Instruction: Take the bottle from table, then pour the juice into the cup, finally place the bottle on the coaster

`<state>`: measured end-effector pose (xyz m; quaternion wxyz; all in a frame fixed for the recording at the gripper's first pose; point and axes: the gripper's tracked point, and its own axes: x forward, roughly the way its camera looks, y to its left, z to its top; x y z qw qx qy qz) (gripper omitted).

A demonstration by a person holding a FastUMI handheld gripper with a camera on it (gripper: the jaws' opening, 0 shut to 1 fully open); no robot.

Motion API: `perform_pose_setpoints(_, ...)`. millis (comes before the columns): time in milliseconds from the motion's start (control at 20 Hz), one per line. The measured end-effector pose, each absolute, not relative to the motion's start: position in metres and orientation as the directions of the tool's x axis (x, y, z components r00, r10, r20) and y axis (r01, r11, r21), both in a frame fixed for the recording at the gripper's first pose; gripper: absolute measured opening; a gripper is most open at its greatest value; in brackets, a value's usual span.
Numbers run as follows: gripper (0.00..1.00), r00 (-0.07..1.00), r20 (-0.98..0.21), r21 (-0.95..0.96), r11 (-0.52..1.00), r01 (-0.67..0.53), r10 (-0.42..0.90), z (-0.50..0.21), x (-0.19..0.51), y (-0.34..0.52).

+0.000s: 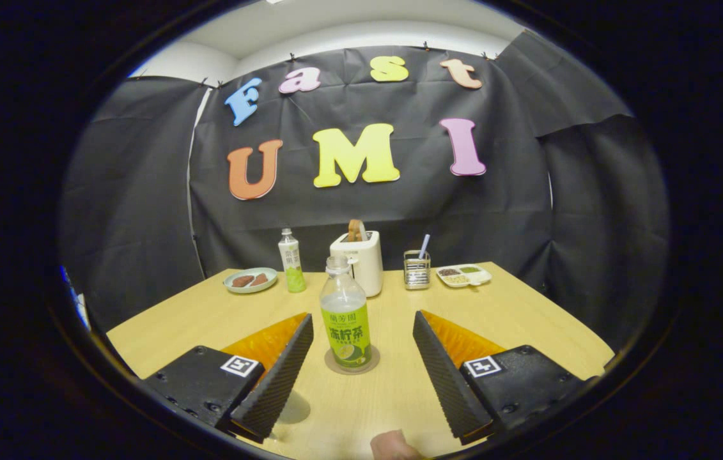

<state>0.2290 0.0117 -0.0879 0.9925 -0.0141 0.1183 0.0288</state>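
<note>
Bottle (345, 313): uncapped, upright on coaster (352, 367), tabletop (514, 306); gripper (361, 374) spread wide, bottle between fingers, untouched. Placement apparently done; little left.

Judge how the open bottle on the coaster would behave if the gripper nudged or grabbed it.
The bottle is tall and narrow on a small coaster, so a push up high could probably tip it. With no cap on, it might spill. It looks like thin plastic, likely to dent when squeezed. The gripper is open around it, not touching.
</note>
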Motion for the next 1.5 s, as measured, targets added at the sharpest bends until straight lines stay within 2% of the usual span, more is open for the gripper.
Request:
perform_pose_setpoints(350,1.0,0.972,-0.216,-0.012,0.996,-0.093,0.088,-0.078,0.176,-0.007)
perform_pose_setpoints(750,1.0,0.983,-0.176,-0.034,0.999,0.041,-0.046,-0.078,0.136,-0.035)
perform_pose_setpoints(1050,1.0,0.988,-0.136,-0.082,0.993,-0.08,0.069,-0.071,0.115,0.001)
perform_pose_setpoints(1500,1.0,0.991,-0.106,-0.069,0.994,-0.089,0.082,-0.057,0.096,0.003)
